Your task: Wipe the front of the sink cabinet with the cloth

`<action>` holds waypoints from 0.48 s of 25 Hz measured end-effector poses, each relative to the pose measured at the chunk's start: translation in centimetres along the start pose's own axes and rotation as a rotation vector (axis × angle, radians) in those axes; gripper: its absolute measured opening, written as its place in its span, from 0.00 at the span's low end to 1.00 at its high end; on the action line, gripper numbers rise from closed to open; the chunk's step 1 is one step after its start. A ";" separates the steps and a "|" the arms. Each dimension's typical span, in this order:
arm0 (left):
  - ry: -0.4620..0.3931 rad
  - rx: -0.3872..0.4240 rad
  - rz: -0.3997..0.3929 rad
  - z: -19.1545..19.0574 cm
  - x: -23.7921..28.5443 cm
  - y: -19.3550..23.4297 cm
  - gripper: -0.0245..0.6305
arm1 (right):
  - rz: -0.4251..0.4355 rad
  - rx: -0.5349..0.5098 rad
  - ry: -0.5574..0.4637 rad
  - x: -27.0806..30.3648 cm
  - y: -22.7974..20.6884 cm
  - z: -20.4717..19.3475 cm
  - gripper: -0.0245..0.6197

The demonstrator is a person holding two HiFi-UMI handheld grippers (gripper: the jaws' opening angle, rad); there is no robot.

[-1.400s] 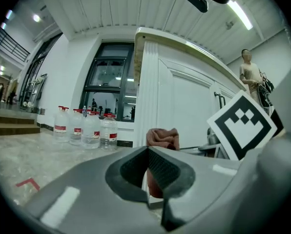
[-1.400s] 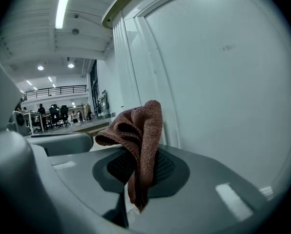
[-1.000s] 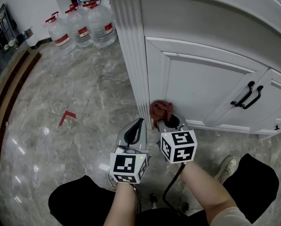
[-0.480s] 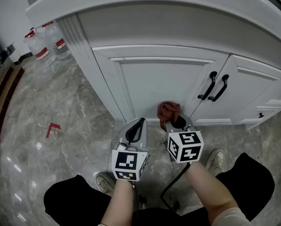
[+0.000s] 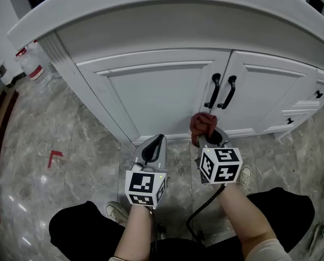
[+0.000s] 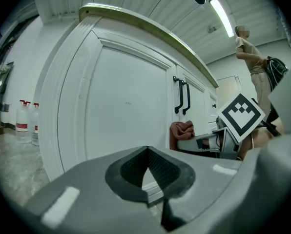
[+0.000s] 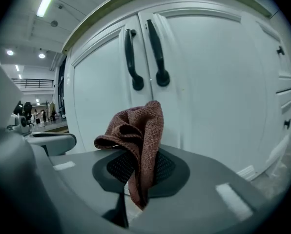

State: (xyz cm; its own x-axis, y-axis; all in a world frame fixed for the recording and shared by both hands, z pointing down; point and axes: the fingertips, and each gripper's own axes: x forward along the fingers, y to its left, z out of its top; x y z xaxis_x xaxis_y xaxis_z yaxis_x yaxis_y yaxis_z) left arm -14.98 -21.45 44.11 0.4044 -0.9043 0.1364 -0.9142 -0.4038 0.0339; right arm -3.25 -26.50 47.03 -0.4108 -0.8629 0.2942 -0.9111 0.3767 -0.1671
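Grey marble-look floor (image 5: 69, 140) fills the lower half of the head view, and a white sink cabinet (image 5: 167, 86) curves across the top. It has two panelled doors that meet a bit right of centre. A pair of black handles (image 5: 222, 91) stand side by side at that seam.

The right gripper (image 5: 208, 140) is clamped on the cloth (image 5: 203, 125), a reddish-brown knit rag. It's bunched up and sticks out past the jaw tips. It sits just below the handles, low on the cabinet front near the bottom edge of the doors. I honestly can't tell if it's actually touching the door or only right in front of it. In the right gripper view the cloth (image 7: 140, 130) is pinched between the pads, with a fold flopping to the left and a tail hanging down through the gap. The black handles are right behind it at the top centre.

The left gripper (image 5: 154, 145) is lower left of the right one and points at the left door. Its jaws are closed with nothing in them, and the left gripper view shows the tips (image 6: 146, 172) meeting over bare white door.

Other stuff:
- A water jug (image 5: 31, 64) with a red label at the far upper left.
- A red corner mark (image 5: 54, 157) on the floor at the left.
- A black cable (image 5: 200, 213) trailing down from the right gripper.
- A pale shoe (image 5: 117, 212) at the bottom.
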 end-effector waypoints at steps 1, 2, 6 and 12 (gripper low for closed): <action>0.001 -0.002 0.000 -0.1 0.0 0.1 0.04 | -0.021 0.013 0.000 -0.2 -0.6 -0.1 0.17; 0.002 -0.005 -0.001 -0.1 0.0 0.1 0.04 | -0.038 0.025 0.001 -0.4 -1.0 -0.2 0.17; 0.004 -0.009 0.003 -0.5 -0.2 0.6 0.04 | -0.032 0.027 0.015 -0.3 -0.2 -1.2 0.16; 0.031 -0.027 0.070 -2.4 -1.7 3.9 0.04 | 0.077 0.019 0.073 2.4 5.7 -4.9 0.16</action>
State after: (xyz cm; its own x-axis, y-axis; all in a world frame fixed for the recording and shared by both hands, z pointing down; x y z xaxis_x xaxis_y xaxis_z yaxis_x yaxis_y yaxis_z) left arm -19.26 -21.13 46.40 0.3392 -0.9253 0.1695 -0.9407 -0.3357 0.0501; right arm -9.58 -24.81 51.43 -0.4814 -0.8047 0.3475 -0.8763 0.4338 -0.2095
